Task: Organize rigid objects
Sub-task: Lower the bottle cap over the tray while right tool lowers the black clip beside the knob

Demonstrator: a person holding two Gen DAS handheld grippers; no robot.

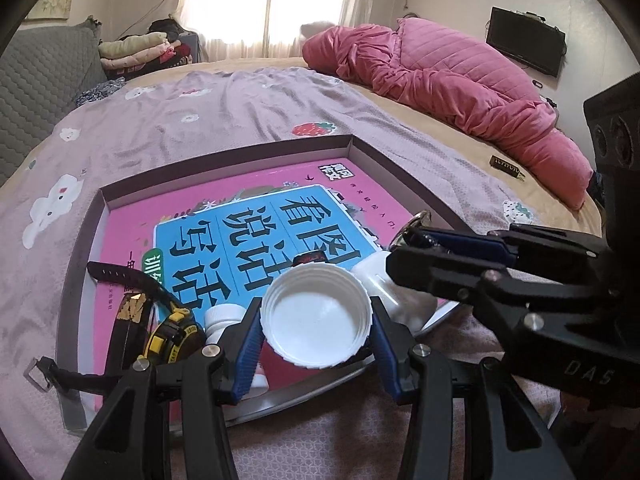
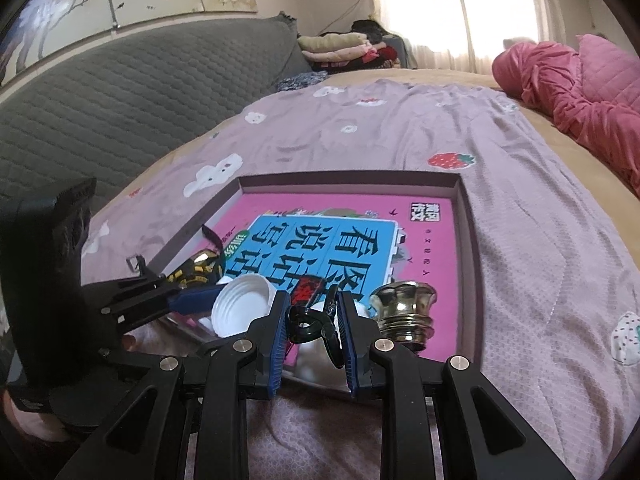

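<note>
My left gripper [image 1: 316,326] is shut on a large white ribbed cap [image 1: 316,316], held hollow side up over the near edge of a shallow box [image 1: 224,158] lined with a pink and blue book [image 1: 256,224]. The cap also shows in the right wrist view [image 2: 240,304]. My right gripper [image 2: 314,320] is shut on a dark ring-shaped clip [image 2: 310,322] just above the box's near edge. In the left wrist view the right gripper [image 1: 408,246] hangs over a white bottle [image 1: 384,284].
In the box lie a yellow and black tape measure [image 1: 170,340], a small white bottle [image 1: 222,318], a black strap [image 1: 120,276], a brass knob [image 2: 404,308] and a red and black item [image 2: 306,288]. A pink quilt [image 1: 440,80] lies far right. A dark packet [image 1: 506,164] rests on the bedspread.
</note>
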